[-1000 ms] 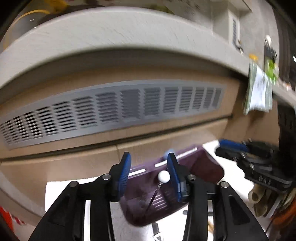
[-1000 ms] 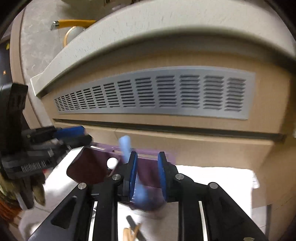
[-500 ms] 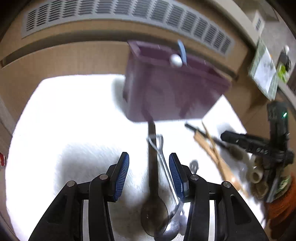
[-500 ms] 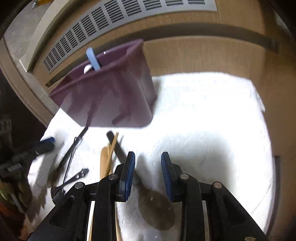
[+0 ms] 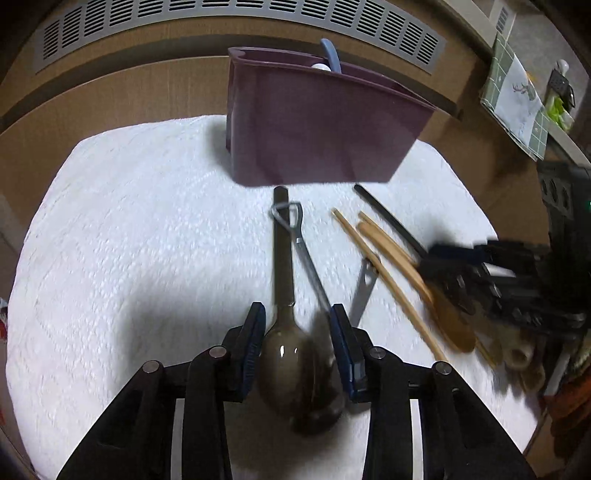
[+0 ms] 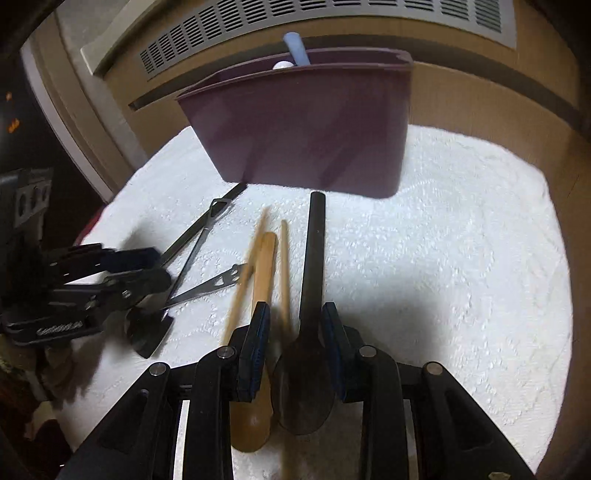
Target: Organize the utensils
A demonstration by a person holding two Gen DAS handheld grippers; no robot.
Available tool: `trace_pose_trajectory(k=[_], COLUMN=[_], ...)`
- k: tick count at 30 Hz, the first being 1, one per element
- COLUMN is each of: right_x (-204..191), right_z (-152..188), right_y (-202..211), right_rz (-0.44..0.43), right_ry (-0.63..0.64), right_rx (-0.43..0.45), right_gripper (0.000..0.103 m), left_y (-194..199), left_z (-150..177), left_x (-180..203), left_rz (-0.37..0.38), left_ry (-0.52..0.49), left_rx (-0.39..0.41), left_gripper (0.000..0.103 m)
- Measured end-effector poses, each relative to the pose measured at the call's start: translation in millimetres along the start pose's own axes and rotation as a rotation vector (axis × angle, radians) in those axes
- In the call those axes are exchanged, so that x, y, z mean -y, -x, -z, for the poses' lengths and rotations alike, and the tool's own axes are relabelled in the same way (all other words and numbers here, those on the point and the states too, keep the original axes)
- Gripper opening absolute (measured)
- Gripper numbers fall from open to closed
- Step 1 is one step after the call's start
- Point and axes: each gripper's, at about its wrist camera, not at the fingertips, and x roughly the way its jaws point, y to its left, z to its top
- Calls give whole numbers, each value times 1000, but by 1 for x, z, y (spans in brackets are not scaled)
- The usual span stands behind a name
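Observation:
A purple utensil holder (image 5: 317,125) stands at the back of a white towel (image 5: 129,240); it also shows in the right wrist view (image 6: 306,133), with a blue handle (image 6: 297,48) and a white knob (image 6: 282,65) sticking out. My left gripper (image 5: 297,317) is open, its fingers either side of a dark ladle (image 5: 291,347); a metal utensil (image 5: 306,254) lies beside it. My right gripper (image 6: 295,314) is open around a black spoon (image 6: 312,295), next to a wooden spoon (image 6: 258,295) and chopsticks (image 6: 284,266).
A metal opener (image 6: 210,286) and a black spatula (image 6: 147,332) lie left of the wooden spoon. Behind the towel is a wooden cabinet front with a grey vent grille (image 5: 236,14). A checked cloth (image 5: 517,96) hangs at the far right.
Both grippers have tilted down from the cabinet front and lowered to the towel. The left now straddles the dark ladle, the right the black spoon.

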Motion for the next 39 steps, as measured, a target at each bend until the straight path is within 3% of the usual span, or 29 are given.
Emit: trace_pose_trajectory(k=[4, 14, 16, 25, 31, 39], right_x=[-2, -10, -8, 11, 15, 20], right_z=[-12, -35, -33, -4, 8, 12], right_y=[-8, -29, -27, 5, 23, 32], right_rz=[73, 79, 103, 122, 115, 127], right_ry=[1, 7, 4, -72, -81, -72], right_rx=[19, 5, 7, 47, 103, 145], right_gripper=[28, 26, 12, 12, 12, 12], left_y=[10, 33, 38, 25, -24, -57], left_z=[13, 38, 36, -14, -60, -85], left_x=[-5, 0, -3, 5, 15, 21], left_rz=[-1, 26, 28, 58, -104, -177], left_ry=[12, -16, -3, 37, 52, 63], left_rx=[-10, -56, -38, 31, 1, -41], left_gripper=[33, 33, 33, 33, 33, 33])
